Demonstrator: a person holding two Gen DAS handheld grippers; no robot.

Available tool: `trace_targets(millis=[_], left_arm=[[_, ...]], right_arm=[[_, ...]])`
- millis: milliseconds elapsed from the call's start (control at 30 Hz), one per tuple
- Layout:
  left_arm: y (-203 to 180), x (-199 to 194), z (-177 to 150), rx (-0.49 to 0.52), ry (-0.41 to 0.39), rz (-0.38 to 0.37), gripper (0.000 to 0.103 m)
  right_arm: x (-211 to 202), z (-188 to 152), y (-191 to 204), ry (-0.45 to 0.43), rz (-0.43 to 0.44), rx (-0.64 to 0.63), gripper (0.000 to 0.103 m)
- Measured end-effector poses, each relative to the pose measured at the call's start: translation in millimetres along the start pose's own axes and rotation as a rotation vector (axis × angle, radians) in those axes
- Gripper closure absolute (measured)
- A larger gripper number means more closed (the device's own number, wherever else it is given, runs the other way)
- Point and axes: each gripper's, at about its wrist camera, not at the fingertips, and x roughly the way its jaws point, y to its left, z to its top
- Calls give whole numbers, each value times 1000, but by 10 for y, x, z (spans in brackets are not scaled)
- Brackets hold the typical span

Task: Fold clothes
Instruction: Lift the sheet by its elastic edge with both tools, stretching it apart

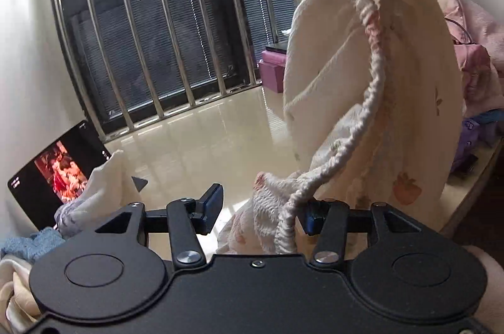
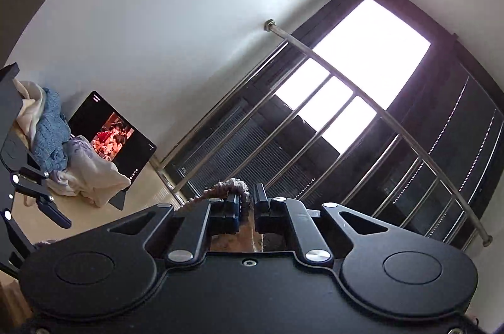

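We see the garment, a cream piece with a faint fruit print and a gathered elastic band, hanging in the air above the glossy ledge. Its band runs down to the left gripper. That claw is spread, with bunched cloth lying in the gap and against its right finger; we cannot tell whether the pads press it. The right gripper has its claws pressed together, pinching a ribbed fold of the band that pokes up between them. Left of it we find a pile of clothes, blue knit on pale pieces, lying in front of a tablet propped against the wall. Behind the ledge stands a barred window.
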Motion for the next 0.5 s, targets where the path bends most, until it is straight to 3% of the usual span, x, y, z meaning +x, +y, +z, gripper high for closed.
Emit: trace_targets(millis=[233, 333, 367, 433, 500], left_arm=[[-159, -6, 36, 90, -31, -55, 51], [-314, -39, 2, 166, -59, -20, 52], [-354, -52, 9, 183, -61, -4, 56], [-420, -80, 31, 211, -68, 29, 93], [-330, -121, 119, 176, -83, 71, 97]], right_arm=[[-20, -15, -99, 8, 0, 53, 96], [-39, -47, -122, 11, 21, 84, 95], [-45, -58, -125, 11, 30, 91, 95], [-48, -89, -119, 16, 25, 91, 95], [-35, -150, -133, 35, 9, 94, 95]])
